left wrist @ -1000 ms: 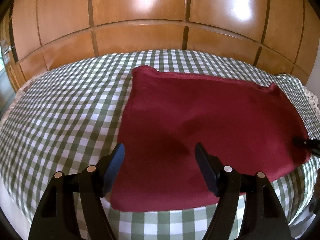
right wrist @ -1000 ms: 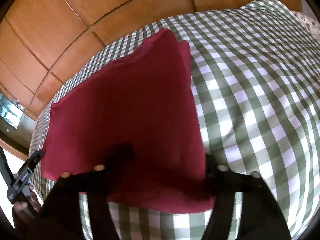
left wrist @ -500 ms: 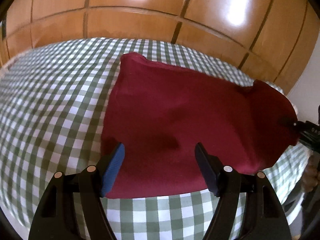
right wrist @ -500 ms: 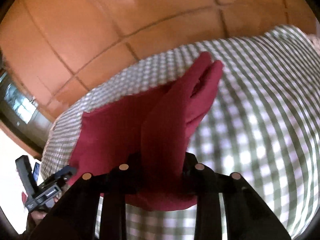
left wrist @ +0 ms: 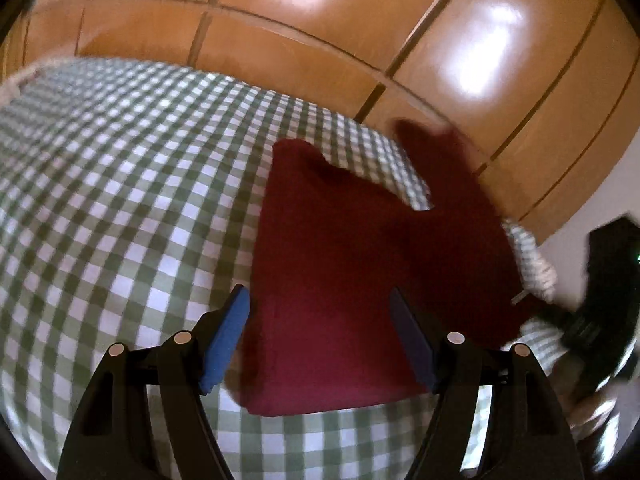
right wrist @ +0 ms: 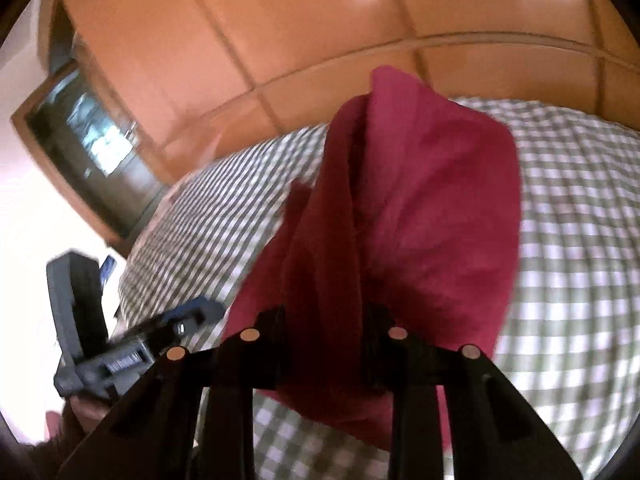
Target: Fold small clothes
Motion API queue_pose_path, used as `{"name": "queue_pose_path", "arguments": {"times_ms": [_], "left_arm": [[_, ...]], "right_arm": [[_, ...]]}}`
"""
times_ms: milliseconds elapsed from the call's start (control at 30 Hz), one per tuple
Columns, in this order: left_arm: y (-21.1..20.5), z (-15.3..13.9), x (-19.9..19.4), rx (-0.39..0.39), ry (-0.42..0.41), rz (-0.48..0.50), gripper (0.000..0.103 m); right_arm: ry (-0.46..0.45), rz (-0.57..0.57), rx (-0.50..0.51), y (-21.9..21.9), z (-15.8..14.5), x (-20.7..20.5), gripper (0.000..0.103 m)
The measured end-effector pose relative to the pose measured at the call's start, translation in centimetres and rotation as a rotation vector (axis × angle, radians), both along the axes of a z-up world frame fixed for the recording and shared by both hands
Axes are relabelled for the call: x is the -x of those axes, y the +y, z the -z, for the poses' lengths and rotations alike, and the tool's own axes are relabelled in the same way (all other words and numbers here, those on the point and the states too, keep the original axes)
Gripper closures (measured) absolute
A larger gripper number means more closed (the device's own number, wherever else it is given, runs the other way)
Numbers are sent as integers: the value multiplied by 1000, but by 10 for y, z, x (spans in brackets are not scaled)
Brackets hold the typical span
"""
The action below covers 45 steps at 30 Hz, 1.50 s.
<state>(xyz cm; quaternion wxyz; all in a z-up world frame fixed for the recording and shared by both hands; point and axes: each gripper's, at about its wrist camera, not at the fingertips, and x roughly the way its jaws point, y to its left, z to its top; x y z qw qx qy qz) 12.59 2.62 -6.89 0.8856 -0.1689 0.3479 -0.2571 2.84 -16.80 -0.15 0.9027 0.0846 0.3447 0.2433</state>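
1. We see the dark red garment (left wrist: 340, 280) lying on the checked bedcover (left wrist: 120, 200). Its near part is flat ahead of the left claw (left wrist: 320, 336), while its right side is lifted off the cover and stands up in a blurred peak towards the wooden panels.

2. In the right wrist view the same garment (right wrist: 420, 200) rises straight ahead of the right claw (right wrist: 324, 344) in a tall bunched fold, its top edge against the panelling.

3. The right claw pinches a fold of the garment: the cloth fills the narrow gap between its black fingers (right wrist: 272, 344), which press on it from both sides. Its jaws have just been closing, with the cloth between them.

4. The left claw is spread wide. Its blue-padded fingers (left wrist: 226, 340) hover above the garment's near left corner, and we see nothing gripped between them.

5. From the left claw, the right claw shows as a dark blur at the far right, by the garment's raised edge. From the right claw, the left claw (right wrist: 120, 344) sits low at the left, beside the cloth.

6. Beyond the bedcover, ahead of both claws, stands glossy wooden panelling (left wrist: 360, 32).
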Motion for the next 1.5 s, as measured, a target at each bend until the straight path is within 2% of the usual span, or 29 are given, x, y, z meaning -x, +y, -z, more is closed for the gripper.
{"name": "queue_pose_path", "arguments": {"times_ms": [100,167,200,300,433,533,700,867,967,1033,1100,1167,1200,1300,1433,1500], "left_arm": [[8,-1,-6,104,38,46,32],[11,-2,-11,167,60,69,29],[11,-2,-13,185,69,73,25],[6,-2,-22,222,101,95,24],[-9,-2,-36,269,154,130,21],[-19,-6,-42,282,170,148,21],[-27,-2,-54,299,235,167,18],[-39,-8,-62,304,253,189,18],[-52,-14,-65,257,257,188,18],[-61,-15,-64,198,243,191,26],[-71,-17,-64,76,222,170,55],[-75,-15,-64,-15,211,151,71],[-75,-14,-63,-36,205,146,78],[-65,-21,-53,-70,160,117,86],[-41,-44,-35,-64,48,92,86],[-30,-46,-33,-71,33,84,86]], "right_arm": [[17,-49,64,26,19,-1,78],[-5,-64,149,42,30,2,78],[-16,-63,171,46,32,3,78],[-60,-70,217,51,35,8,75],[-67,-102,169,42,33,15,64],[-40,-159,50,32,26,26,41],[-25,-116,-58,-17,23,48,38],[4,73,-67,-77,36,56,36],[26,144,-61,-93,44,54,36],[29,154,-61,-98,43,51,36],[22,145,-44,-91,43,47,36],[8,118,-17,-76,42,43,36],[2,102,-1,-67,43,44,36],[-7,71,59,-43,42,38,37],[-43,14,68,-21,34,50,36],[-45,-10,59,-10,33,54,33]]}}
